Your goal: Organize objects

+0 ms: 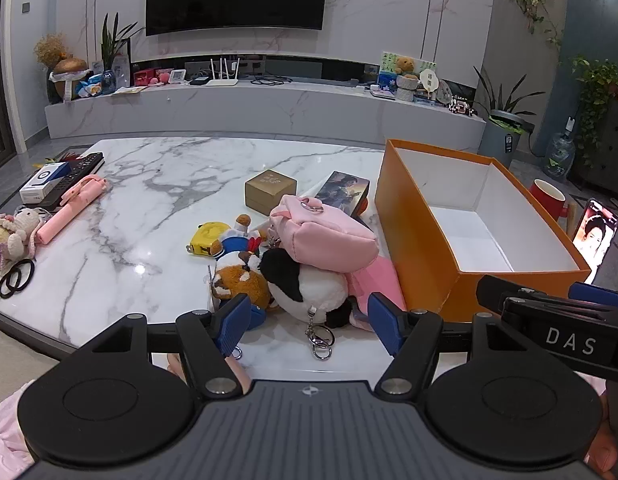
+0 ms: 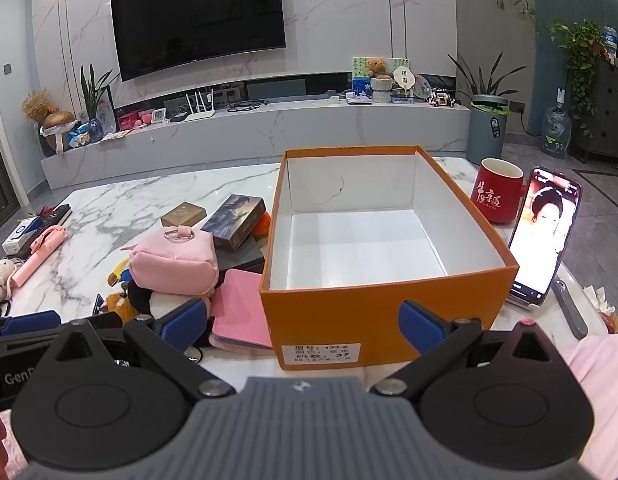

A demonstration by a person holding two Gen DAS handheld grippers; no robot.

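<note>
1. Hovering just short of the near edge of the surface (image 1: 149, 200), the left hand-held gripper (image 1: 309, 320) has its blue pads spread, nothing between them, and faces the pile of soft toys.
2. The right hand-held gripper (image 2: 305, 320) is spread as wide as it goes and holds nothing; it faces the near wall of the orange box (image 2: 385, 300).
3. Directly ahead of the left hand-held gripper lies a black-and-white plush (image 1: 305, 284) with a metal key clip (image 1: 319, 340) trailing toward the near edge; a brown-and-white plush (image 1: 241, 284) touches it on the left.
4. A small pink backpack (image 1: 325, 232) rests on top of the plush pile, and a pink notebook (image 2: 241, 312) lies just beside the box's left wall.
5. Farther off are a yellow tape measure (image 1: 205, 236), a gold box (image 1: 271, 190) and a dark picture box (image 1: 343, 192).
6. The orange box stands open and empty at the right of the surface, so sorting looks barely begun.
7. The step in hand appears to be choosing a first item. The next move probably calls for lowering the left hand-held gripper around the black-and-white plush, closing on its soft body rather than the clip, then carrying it right and over the box rim.
8. The backpack leaning on the pile may slide when the plush is pulled.
</note>
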